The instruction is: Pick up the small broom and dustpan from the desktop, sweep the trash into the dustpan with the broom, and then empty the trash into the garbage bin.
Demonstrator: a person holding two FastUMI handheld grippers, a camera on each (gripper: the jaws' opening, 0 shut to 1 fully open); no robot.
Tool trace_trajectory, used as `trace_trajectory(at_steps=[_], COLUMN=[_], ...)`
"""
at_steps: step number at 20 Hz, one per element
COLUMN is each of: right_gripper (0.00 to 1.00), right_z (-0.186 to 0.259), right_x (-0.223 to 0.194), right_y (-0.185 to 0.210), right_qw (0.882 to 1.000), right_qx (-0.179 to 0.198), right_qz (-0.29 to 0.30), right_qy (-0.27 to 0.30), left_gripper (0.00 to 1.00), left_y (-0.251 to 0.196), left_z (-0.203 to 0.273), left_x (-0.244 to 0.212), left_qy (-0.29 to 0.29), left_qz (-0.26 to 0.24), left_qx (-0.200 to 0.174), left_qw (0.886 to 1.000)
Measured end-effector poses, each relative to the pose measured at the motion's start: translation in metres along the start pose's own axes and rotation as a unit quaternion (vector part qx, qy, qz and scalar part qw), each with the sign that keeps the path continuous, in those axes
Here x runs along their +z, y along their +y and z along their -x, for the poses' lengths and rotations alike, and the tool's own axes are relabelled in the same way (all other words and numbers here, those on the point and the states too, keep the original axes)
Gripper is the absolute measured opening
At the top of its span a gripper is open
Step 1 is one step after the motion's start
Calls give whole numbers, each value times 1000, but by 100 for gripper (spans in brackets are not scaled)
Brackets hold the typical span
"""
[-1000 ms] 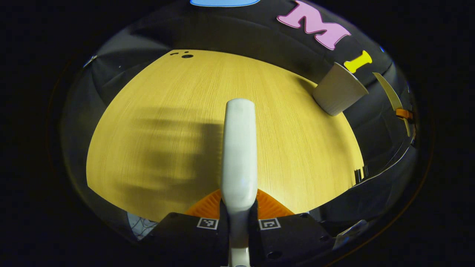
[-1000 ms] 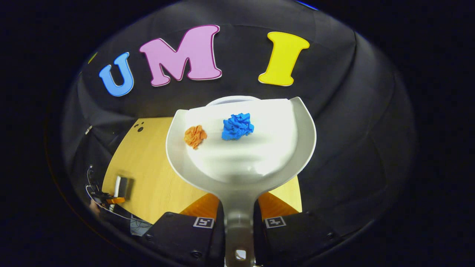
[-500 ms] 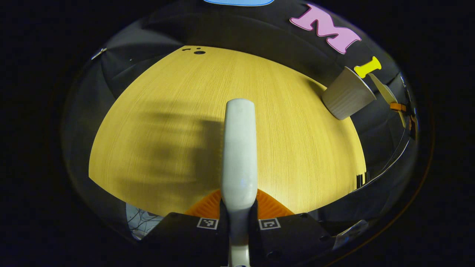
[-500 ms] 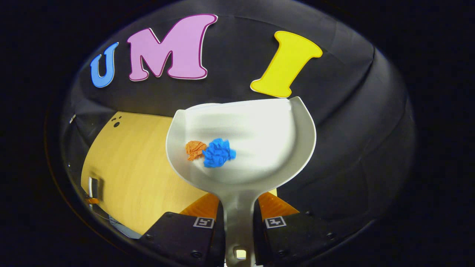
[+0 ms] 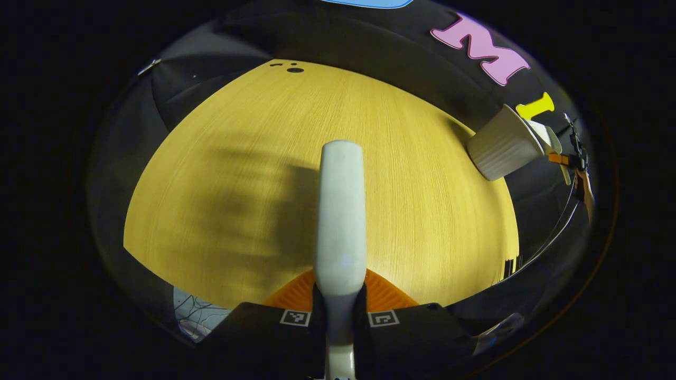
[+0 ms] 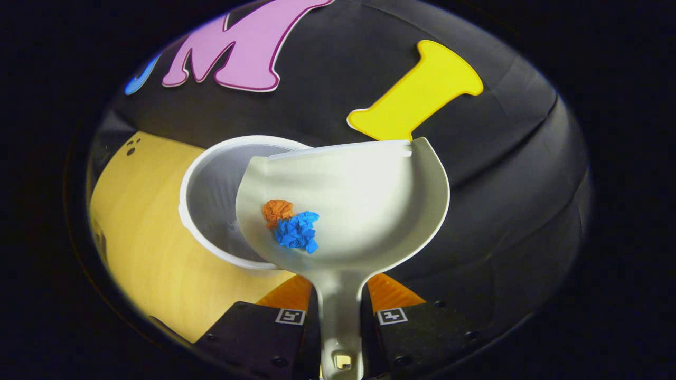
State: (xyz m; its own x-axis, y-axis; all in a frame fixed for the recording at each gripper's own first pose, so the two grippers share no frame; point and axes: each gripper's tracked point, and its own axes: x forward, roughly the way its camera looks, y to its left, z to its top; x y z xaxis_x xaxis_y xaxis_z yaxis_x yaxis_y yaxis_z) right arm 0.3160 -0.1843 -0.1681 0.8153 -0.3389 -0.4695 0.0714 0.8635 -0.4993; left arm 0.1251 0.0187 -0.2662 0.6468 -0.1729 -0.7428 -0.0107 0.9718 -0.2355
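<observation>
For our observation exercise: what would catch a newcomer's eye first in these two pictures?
Probably the blue paper wad and orange paper wad, touching, in the white dustpan held by the right gripper over the garbage bin. In the left gripper view, the broom handle juts over the wooden desktop.

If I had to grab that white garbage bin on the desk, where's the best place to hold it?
Pinch the garbage bin at its rim, from above. It stands upright with its mouth open, and the rim's thin lip suits two fingers; the dustpan overhangs one side.
</observation>
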Motion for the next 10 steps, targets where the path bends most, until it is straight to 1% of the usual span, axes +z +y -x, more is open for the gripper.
trace_trajectory(at_steps=[1,2,3,5,7,8,9,10], right_gripper=[34,30,34,34,34,34,34,34], right_z=[1,2,3,4,3,4,15,10], right_x=[3,4,4,5,8,11,17,18], right_y=[-2,-3,-4,-4,-7,-12,-12,-13], right_qw=[1000,999,998,994,989,984,976,968], right_qx=[-11,-20,-30,-46,-61,-76,-93,-107], right_qz=[16,36,56,97,133,159,191,222], right_qy=[-10,-16,-21,-23,-28,-34,-41,-48], left_gripper=[25,25,25,27,24,25,27,25], left_y=[1,2,4,4,2,1,1,1], left_z=[0,-1,-3,-5,-6,-7,-9,-11], left_x=[3,8,10,15,18,18,20,21], left_qy=[0,0,2,4,7,10,12,15], left_qz=[3,4,3,-8,-13,-16,-19,-21], left_qx=[1,1,2,4,2,0,-2,-3], left_qw=[1000,1000,1000,1000,1000,1000,1000,1000])
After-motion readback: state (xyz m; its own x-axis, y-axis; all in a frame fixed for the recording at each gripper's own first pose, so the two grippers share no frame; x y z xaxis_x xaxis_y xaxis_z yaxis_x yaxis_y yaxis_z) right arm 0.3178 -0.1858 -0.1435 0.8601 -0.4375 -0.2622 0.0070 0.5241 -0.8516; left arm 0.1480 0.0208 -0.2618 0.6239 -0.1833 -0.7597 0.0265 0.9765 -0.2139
